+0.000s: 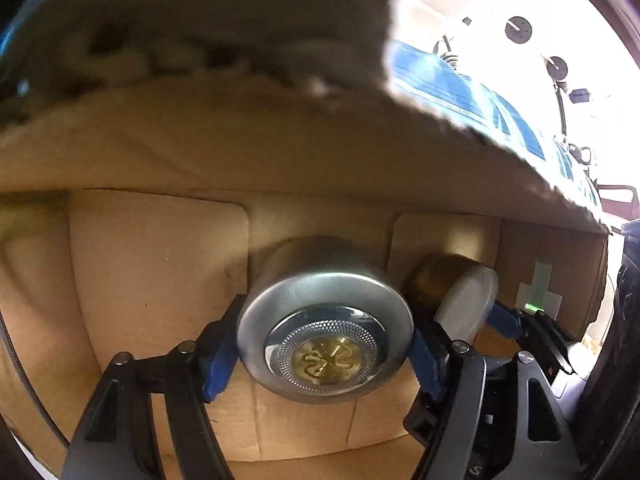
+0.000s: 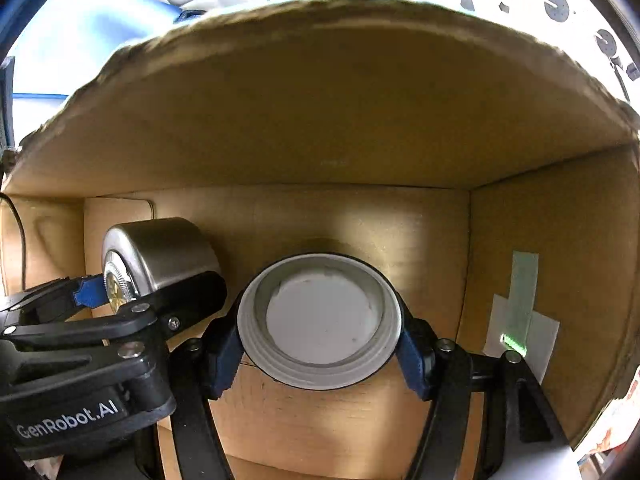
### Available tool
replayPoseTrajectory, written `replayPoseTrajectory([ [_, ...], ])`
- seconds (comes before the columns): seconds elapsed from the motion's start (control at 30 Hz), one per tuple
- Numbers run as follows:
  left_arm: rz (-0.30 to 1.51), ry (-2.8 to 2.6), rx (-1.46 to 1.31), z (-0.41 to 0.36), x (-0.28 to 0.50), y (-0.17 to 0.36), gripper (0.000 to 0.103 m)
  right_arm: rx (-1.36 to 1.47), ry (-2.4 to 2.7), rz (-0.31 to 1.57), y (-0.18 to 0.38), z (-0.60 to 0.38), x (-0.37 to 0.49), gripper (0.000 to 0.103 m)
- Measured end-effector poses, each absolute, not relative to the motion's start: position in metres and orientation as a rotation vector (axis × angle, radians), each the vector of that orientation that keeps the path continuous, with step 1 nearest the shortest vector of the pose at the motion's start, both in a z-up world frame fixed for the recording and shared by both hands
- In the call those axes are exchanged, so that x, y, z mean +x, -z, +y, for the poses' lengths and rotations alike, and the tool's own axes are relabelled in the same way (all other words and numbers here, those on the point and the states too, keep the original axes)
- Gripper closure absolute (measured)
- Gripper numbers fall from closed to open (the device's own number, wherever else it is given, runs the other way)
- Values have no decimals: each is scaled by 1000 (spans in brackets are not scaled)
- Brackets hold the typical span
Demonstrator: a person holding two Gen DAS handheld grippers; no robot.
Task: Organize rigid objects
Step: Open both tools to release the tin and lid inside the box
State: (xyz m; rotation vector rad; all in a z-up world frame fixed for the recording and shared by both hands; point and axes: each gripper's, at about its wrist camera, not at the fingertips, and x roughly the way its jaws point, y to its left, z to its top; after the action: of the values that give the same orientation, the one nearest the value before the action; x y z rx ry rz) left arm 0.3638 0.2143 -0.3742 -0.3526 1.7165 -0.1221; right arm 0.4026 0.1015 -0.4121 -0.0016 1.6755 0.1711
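Round steel tin [image 1: 325, 320] with an embossed gold centre.

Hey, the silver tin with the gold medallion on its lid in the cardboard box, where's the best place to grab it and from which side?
Probably across its round side wall, coming from above over the lid. The silver tin stands lid-up on the cardboard box floor, so opposite sides of the wall are free. The left gripper already straddles it that way, blue pads on either side just under the lid's rim.
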Motion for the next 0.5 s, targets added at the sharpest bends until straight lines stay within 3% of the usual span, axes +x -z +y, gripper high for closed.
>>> replayPoseTrajectory([
  [0.23,1716,104,-341,217,360,357,29,26,-166,1703,409,95,398,30],
  [0.5,1649,78,-295,229,344,311,18,33,-167,1671,382,95,378,17],
])
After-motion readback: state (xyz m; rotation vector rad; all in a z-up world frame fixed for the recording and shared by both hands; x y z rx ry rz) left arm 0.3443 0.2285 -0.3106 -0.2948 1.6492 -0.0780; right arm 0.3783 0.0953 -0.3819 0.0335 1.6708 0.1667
